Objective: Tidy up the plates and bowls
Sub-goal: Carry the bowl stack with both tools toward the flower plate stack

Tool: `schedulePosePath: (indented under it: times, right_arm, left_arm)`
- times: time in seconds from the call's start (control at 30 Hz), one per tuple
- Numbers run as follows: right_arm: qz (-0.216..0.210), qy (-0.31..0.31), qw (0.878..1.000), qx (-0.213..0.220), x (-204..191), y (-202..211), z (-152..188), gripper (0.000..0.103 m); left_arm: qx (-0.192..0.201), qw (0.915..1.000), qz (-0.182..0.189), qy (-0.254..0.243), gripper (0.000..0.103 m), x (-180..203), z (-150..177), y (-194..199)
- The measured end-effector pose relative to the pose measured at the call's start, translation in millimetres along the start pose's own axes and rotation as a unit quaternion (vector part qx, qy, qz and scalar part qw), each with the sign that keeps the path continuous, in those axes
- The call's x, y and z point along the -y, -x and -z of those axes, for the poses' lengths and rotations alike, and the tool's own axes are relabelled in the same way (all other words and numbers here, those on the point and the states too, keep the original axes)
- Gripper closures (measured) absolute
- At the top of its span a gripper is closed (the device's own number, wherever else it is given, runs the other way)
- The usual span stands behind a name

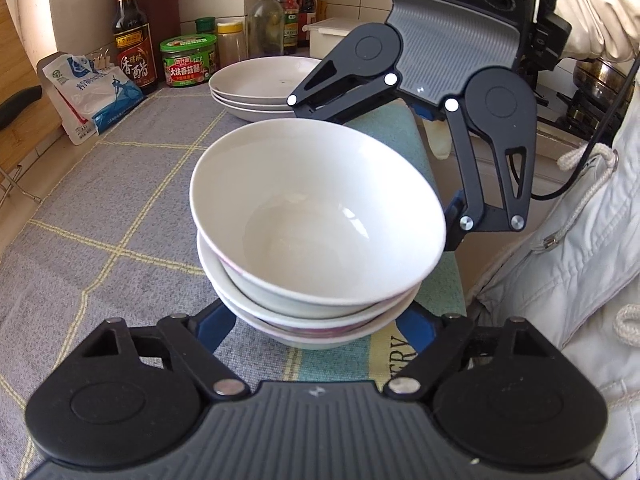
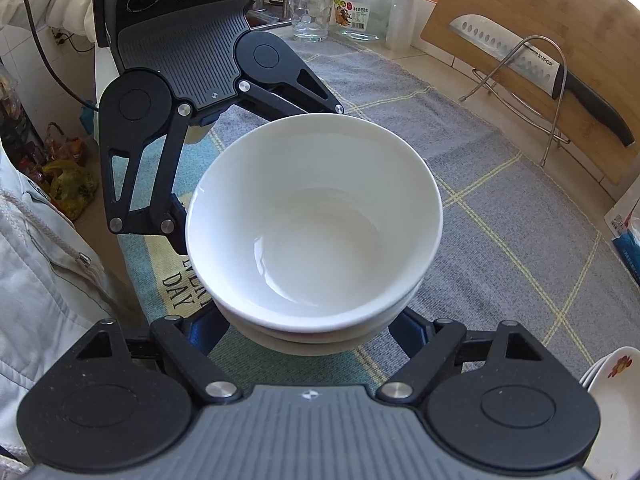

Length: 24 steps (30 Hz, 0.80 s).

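Note:
A stack of white bowls (image 1: 320,232) stands on the checked cloth; it also shows in the right wrist view (image 2: 316,228). My left gripper (image 1: 316,332) is wide open, its blue fingers (image 1: 216,328) on either side of the stack's base. My right gripper (image 2: 316,332) faces it from the opposite side, also wide open around the base, fingers (image 2: 208,328) mostly hidden under the bowls. Whether the fingers touch the bowls cannot be told. A stack of white plates (image 1: 260,88) sits farther back.
Sauce bottles (image 1: 132,36), a green jar (image 1: 188,60) and a salt bag (image 1: 88,88) line the back wall. A knife (image 2: 532,68) and cutting board (image 2: 560,20) rest on a wire rack. A glass (image 2: 310,14), a jar (image 2: 362,8), small dishes (image 2: 612,384). The counter edge is beside the person's jacket.

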State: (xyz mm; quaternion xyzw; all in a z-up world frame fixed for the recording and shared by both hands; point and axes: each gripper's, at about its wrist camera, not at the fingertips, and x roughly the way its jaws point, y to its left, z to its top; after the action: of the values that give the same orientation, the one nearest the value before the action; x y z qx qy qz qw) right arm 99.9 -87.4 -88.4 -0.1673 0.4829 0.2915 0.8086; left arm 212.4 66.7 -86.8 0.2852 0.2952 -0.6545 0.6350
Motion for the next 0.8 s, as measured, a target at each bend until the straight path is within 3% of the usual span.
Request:
schedulePosePath:
  times: [0.8]
  right_arm:
    - [-0.009,0.001,1.000,-0.003,8,10,-6,0.014]
  left_arm:
    - [-0.010,0.9999,-0.010,0.007,0.017,2,-15,4]
